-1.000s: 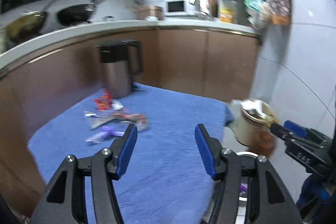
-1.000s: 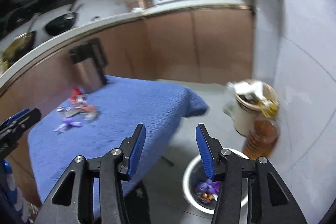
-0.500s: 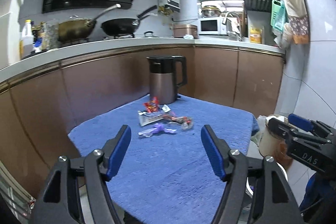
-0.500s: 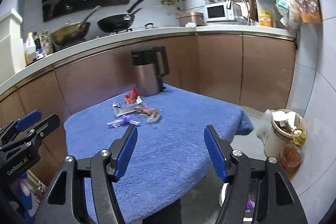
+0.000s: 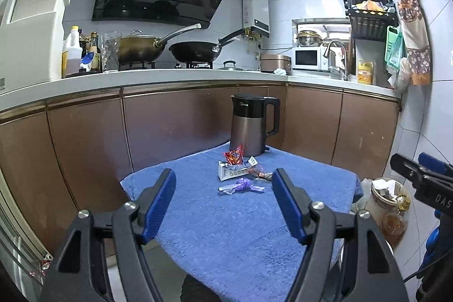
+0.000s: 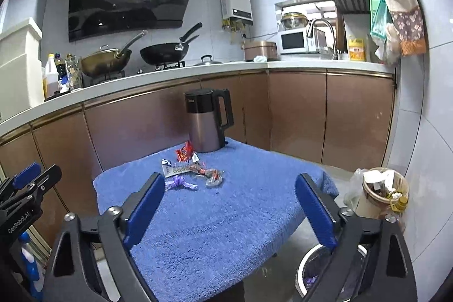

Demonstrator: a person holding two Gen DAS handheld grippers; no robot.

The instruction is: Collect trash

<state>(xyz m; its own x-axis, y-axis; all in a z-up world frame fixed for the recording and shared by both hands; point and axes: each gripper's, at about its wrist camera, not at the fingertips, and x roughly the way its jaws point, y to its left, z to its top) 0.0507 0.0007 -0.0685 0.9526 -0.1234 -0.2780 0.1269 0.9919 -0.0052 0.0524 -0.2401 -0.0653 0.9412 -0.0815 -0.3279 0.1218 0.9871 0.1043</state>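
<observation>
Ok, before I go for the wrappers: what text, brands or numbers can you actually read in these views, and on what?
"GenRobot.AI": on the side of the left gripper, seen in the right wrist view.
"DAS": on the right gripper, cut off by the frame edge.
Kettle: small logo on the black band, too blurred to read.
White wrapper: printed row of circles, no legible words.
Red wrapper, yellow bottle: print too small to read.

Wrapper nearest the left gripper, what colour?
Purple wrapper, clearest in the left wrist view.

One kettle (image 5: 250, 124), two pans, one microwave (image 5: 308, 58), about five wrappers on one blue cloth (image 5: 232, 222)
</observation>
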